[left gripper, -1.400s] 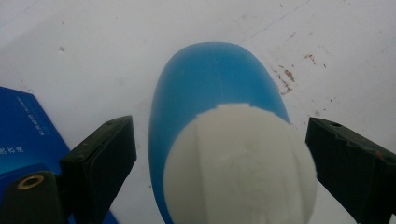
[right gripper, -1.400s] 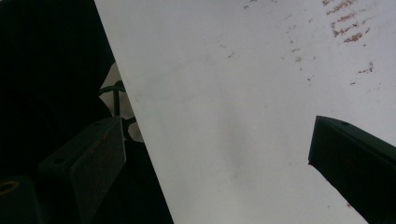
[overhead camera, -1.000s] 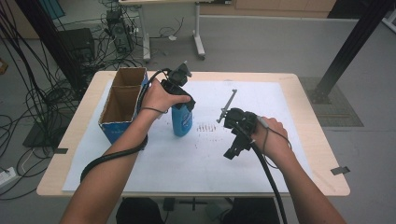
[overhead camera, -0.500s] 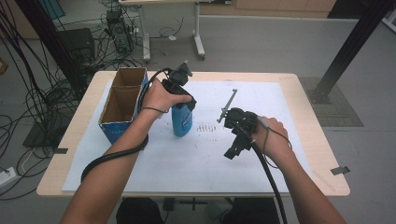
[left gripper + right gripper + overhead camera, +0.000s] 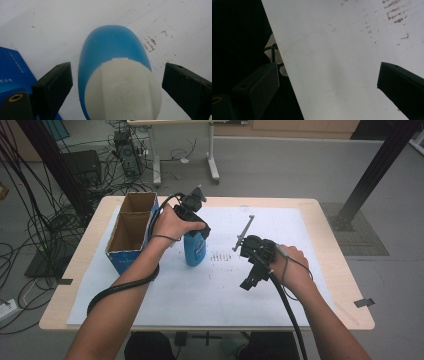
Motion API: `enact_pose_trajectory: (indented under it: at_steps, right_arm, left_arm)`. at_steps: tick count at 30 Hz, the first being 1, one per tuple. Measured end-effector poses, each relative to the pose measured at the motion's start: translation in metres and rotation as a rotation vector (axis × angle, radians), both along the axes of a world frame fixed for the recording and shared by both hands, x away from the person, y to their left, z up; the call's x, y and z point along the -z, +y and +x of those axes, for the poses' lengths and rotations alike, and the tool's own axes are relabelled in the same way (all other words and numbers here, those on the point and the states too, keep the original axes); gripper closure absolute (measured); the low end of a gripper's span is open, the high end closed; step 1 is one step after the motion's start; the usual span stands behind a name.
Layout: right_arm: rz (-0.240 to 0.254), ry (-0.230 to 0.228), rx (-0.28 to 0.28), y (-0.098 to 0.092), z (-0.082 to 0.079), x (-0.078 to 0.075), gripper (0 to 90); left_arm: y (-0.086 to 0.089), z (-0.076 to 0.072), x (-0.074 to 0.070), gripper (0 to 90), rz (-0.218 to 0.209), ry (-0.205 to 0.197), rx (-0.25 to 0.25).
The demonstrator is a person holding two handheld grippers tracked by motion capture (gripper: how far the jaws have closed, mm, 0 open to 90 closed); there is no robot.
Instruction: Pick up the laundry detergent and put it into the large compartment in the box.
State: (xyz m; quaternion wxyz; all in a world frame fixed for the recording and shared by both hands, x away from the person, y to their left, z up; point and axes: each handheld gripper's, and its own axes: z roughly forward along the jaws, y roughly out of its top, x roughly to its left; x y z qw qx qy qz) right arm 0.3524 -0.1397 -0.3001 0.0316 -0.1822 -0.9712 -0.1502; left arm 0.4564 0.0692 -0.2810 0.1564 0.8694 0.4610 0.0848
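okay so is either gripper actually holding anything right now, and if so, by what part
Nothing is held. The left gripper is open, its jaws either side of the blue bottle's white cap with gaps showing. The right gripper is open over the white sheet.

Blue bottle base cut off below, top hidden under left hand

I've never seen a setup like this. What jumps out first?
The blue bottle with a white cap stands mid-table on white paper, the left claw open on either side of its cap. Left of it sits an open cardboard box; the right claw hovers open over bare paper.
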Motion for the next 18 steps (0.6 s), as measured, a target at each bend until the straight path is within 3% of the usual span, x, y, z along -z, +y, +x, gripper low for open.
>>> enact_pose_trajectory:
  at_steps: [18]
  right_arm:
    - [-0.007,0.001,-0.004,0.0013,-0.0003,-0.0002,3.7]
  left_arm:
    - [0.002,-0.0006,0.0003,9.9,-0.003,0.0,-0.007]
